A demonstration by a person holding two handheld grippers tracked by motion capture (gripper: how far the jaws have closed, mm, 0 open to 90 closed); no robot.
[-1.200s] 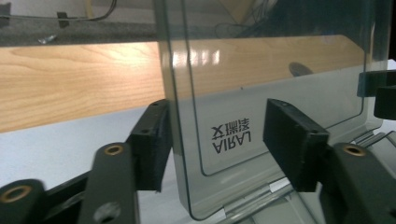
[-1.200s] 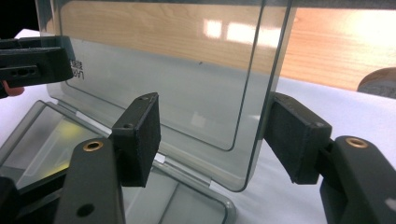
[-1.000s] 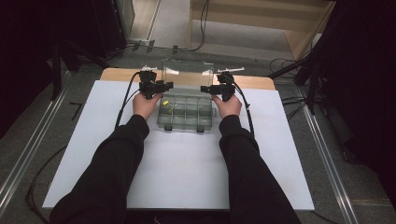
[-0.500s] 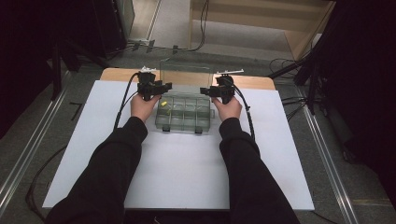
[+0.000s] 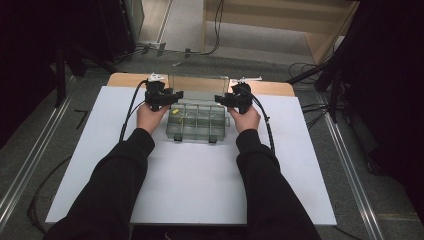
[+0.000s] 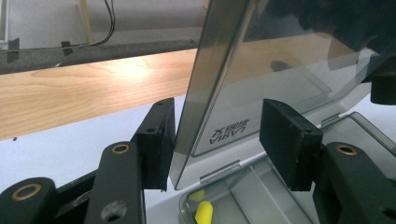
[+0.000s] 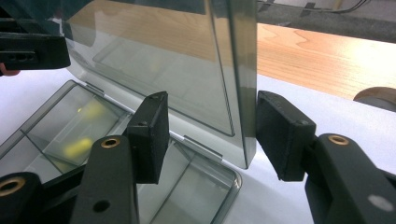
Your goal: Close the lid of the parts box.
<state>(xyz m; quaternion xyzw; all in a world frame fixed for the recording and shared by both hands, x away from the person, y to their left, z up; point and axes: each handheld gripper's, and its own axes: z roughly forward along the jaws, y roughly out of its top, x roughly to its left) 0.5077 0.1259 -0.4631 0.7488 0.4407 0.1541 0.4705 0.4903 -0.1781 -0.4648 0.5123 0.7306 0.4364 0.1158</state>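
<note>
Both hands are standing at the far part of the table (image 5: 100,150), one at each end of a clear plastic box (image 5: 197,122) with compartments, and its lid (image 5: 198,83) is now standing close to upright. Half a second ago the lid was lying lower over the box, so the opening is nearly done and the contents are becoming reachable.

The left gripper (image 6: 212,135) is straddling the lid's left edge with its jaws parted: one jaw is touching or almost touching the edge, the other is standing well apart. The right gripper (image 7: 210,128) is doing the same at the right edge, jaws spread, neither clamping. The lid seems to be resting on its hinge rather than being gripped.

The high view is showing the whole layout, the box sitting on the white sheet. The gripper views are showing what it cannot: the gaps beside the jaws, printed lettering on the lid (image 6: 229,130), and small yellow pieces (image 6: 203,213) lying in a compartment.
</note>
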